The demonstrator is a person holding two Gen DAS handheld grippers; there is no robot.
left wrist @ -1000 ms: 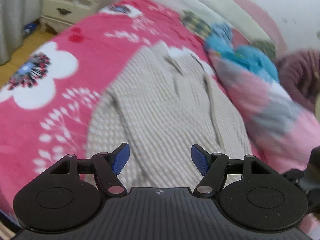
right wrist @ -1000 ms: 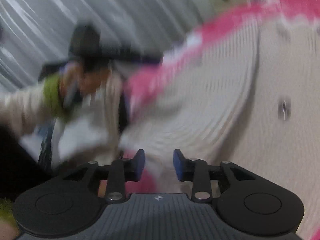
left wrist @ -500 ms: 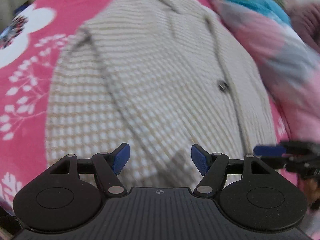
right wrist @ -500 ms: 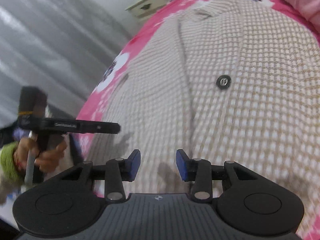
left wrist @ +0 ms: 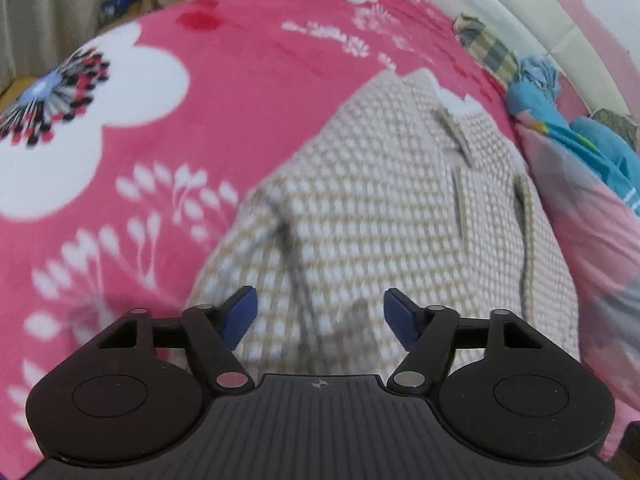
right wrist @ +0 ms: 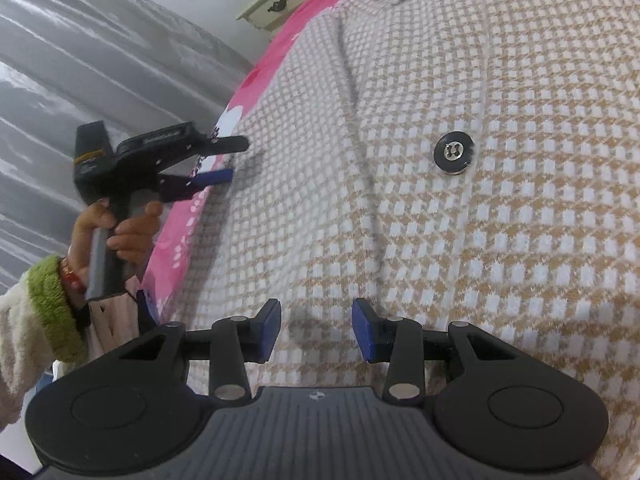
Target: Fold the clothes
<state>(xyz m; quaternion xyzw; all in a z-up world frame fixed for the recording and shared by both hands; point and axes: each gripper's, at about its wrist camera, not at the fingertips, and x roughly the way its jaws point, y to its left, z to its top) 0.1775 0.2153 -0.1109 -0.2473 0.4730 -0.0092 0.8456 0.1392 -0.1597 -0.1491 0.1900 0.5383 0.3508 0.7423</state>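
Here the left gripper (left wrist: pixel 319 314) hovers low over the near hem of the beige checked cardigan (left wrist: pixel 384 216), spread across the pink floral blanket (left wrist: pixel 224 80); its jaws, just narrowed, stand apart, apparently grasping nothing (edges blurred). The right gripper (right wrist: pixel 315 330) gapes narrower above the knit, lower centre, unladen.

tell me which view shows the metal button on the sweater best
The right wrist view: the button sits sharp and close on the checked sweater, stitching holes visible. The left wrist view shows the same sweater from its other side, blurred, with no button showing.
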